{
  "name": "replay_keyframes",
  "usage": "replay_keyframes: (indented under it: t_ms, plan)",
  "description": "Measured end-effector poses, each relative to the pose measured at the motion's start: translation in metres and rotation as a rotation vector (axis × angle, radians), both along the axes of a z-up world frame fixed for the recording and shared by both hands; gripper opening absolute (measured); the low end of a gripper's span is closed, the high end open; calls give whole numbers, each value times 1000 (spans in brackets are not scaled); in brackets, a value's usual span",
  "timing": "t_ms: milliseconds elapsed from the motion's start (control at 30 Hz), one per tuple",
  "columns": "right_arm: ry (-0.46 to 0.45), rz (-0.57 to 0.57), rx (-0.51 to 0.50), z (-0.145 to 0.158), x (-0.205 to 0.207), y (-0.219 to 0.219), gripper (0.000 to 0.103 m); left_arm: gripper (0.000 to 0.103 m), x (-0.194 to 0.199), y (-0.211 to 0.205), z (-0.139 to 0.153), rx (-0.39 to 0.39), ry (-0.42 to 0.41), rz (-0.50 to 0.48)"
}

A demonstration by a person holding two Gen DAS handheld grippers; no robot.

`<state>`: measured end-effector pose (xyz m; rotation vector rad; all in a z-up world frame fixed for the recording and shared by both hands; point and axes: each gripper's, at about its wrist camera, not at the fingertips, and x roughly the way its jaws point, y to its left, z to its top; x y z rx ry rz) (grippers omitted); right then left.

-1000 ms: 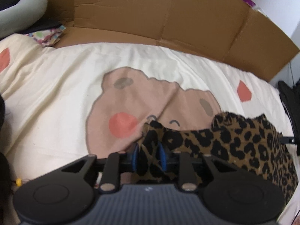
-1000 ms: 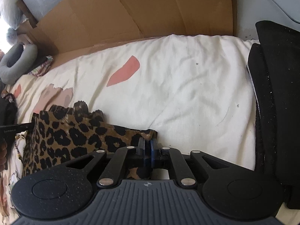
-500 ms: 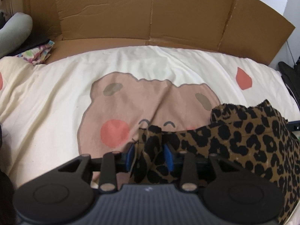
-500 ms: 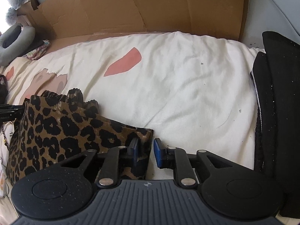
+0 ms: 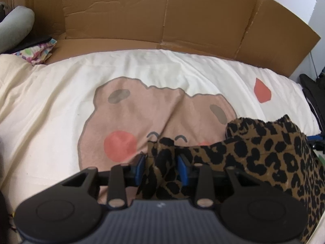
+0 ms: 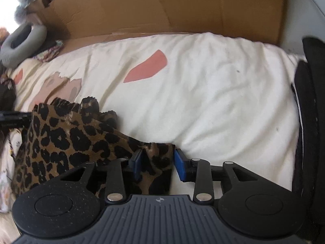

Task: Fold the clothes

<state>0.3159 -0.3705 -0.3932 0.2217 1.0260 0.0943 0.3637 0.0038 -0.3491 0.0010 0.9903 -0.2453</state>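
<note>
— Leopard-print garment [image 5: 270, 158]: how much is hidden?

— Its near edge runs under each gripper body at the bottom of both frames. In the left wrist view it is cut off at the lower right; in the right wrist view it fills the lower left, lying on the cream bedsheet [image 6: 213, 93].

— Jaw state?

— Left gripper [image 5: 162, 167]: jaws apart, a bunched corner of the garment between the blue pads; whether they press it cannot be told. Right gripper [image 6: 157, 164]: jaws opening, a corner between them, with the right pad clear of the cloth.

— Surroundings?

— Cardboard sheet [image 5: 162, 14] across the top of both frames; bear print [image 5: 142, 118] at centre of the left view; grey neck pillow [image 6: 22, 40] at upper left and dark bag [image 6: 310, 122] along the right edge of the right view, both partly cut off.
</note>
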Motion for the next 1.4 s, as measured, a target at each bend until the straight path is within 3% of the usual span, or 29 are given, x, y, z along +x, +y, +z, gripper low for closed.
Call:
replay_keyframes:
  t_ms: [133,233,367,767,967,1200,1400]
  plan:
    - [-17,20,-9,0,-1,2,34,30,1,-5,0,6,-6,17]
    - [-23,22,14,2,-4,-3,23,14,-3,-8,1,3,-15,14]
    - [-24,4,51,6,-6,-9,10,10,-11,-9,7,29,-30,6]
    - [-119,-86,149,45,-39,-29,8,9,-50,19,65,-41,-101,103]
    - [-176,-69,147,72,-50,-25,7,9,-65,21,96,-63,-150,111]
    - [-220,-92,153,94,-55,-28,4,9,-65,20,111,-75,-202,110]
    - [-226,-115,139,96,-48,-31,4,9,-49,15,112,-83,-219,107]
